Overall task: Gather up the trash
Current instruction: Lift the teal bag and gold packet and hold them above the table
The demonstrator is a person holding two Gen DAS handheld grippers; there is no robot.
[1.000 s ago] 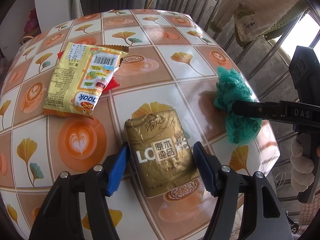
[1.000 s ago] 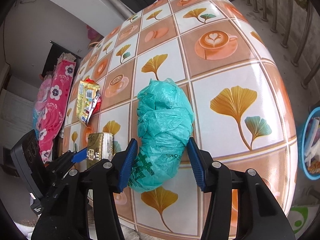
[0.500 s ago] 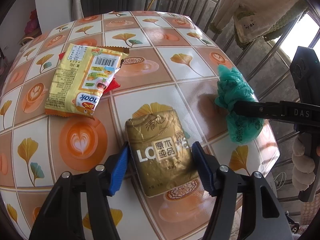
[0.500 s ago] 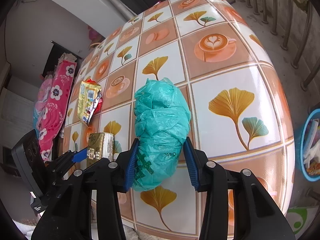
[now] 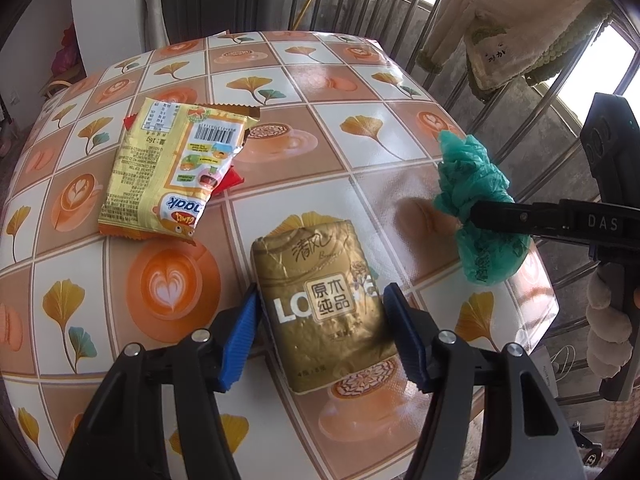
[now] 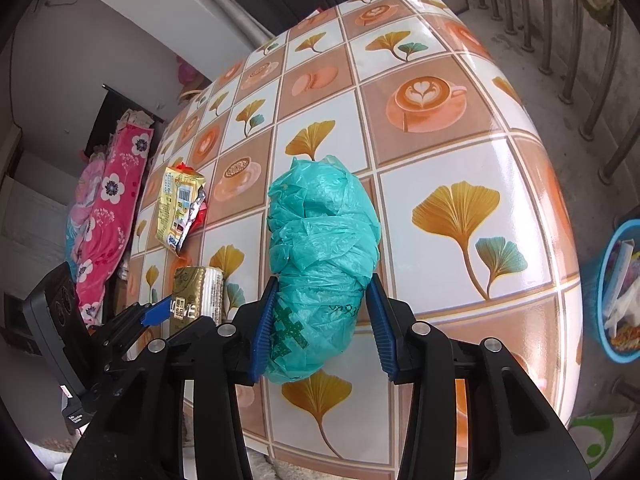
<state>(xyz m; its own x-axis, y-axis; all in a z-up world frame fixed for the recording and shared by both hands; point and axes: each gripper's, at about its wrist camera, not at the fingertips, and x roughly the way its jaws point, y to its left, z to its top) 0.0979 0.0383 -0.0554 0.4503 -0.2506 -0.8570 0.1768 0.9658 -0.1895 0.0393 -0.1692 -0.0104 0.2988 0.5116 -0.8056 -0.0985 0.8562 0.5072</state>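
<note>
A gold tissue pack [image 5: 324, 304] lies on the tiled tablecloth, and my left gripper [image 5: 322, 338] is shut on its near half, both blue pads against its sides. A crumpled green plastic bag [image 6: 322, 256] lies near the table's right edge, and my right gripper [image 6: 322, 334] is shut on its near end. The bag [image 5: 472, 196] and the right gripper also show in the left wrist view. A yellow snack wrapper [image 5: 172, 172] lies flat farther left, over a red wrapper [image 5: 232, 180]. The gold pack [image 6: 196, 298] and the yellow wrapper [image 6: 180, 204] also show in the right wrist view.
The table [image 5: 360, 92] ends close on the right, beside metal railings [image 5: 532, 108] with a towel [image 5: 516, 32] hung on them. A blue basket [image 6: 618, 292] with rubbish stands on the floor to the right. A pink floral cloth [image 6: 104, 208] hangs at the left.
Both grippers have closed: the left one's pads came in onto the gold pack, and the right one's pads squeezed the green bag. Both views show the table from slightly higher.
</note>
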